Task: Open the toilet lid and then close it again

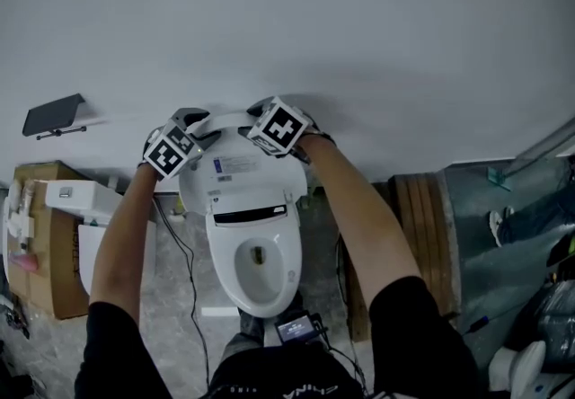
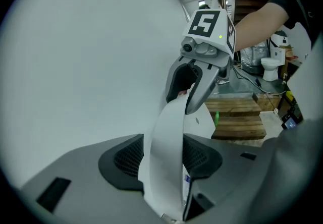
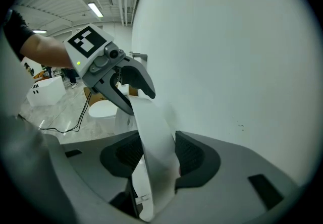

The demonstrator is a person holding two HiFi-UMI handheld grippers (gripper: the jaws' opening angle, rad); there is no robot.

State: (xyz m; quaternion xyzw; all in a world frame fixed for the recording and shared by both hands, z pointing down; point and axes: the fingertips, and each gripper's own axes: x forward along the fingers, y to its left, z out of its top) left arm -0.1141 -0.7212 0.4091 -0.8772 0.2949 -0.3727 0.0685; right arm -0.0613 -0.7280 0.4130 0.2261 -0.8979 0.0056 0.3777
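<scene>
White plastic, the toilet lid [image 1: 241, 174] stands raised against the wall [image 1: 359, 29]; it looks stiff, light and smooth. The left hand-held gripper [image 2: 161, 160] and the right hand-held gripper [image 3: 154, 160] are each closed on its top rim. I judge this rim a good hold, though it may slip.

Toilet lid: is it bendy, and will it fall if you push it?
Probably stiff: the toilet lid keeps its curved shape though only its top edge is pinched by the left gripper and the right gripper. It stands raised, so a forward push would likely swing it down over the seat. Its smooth plastic looks slippery.
</scene>
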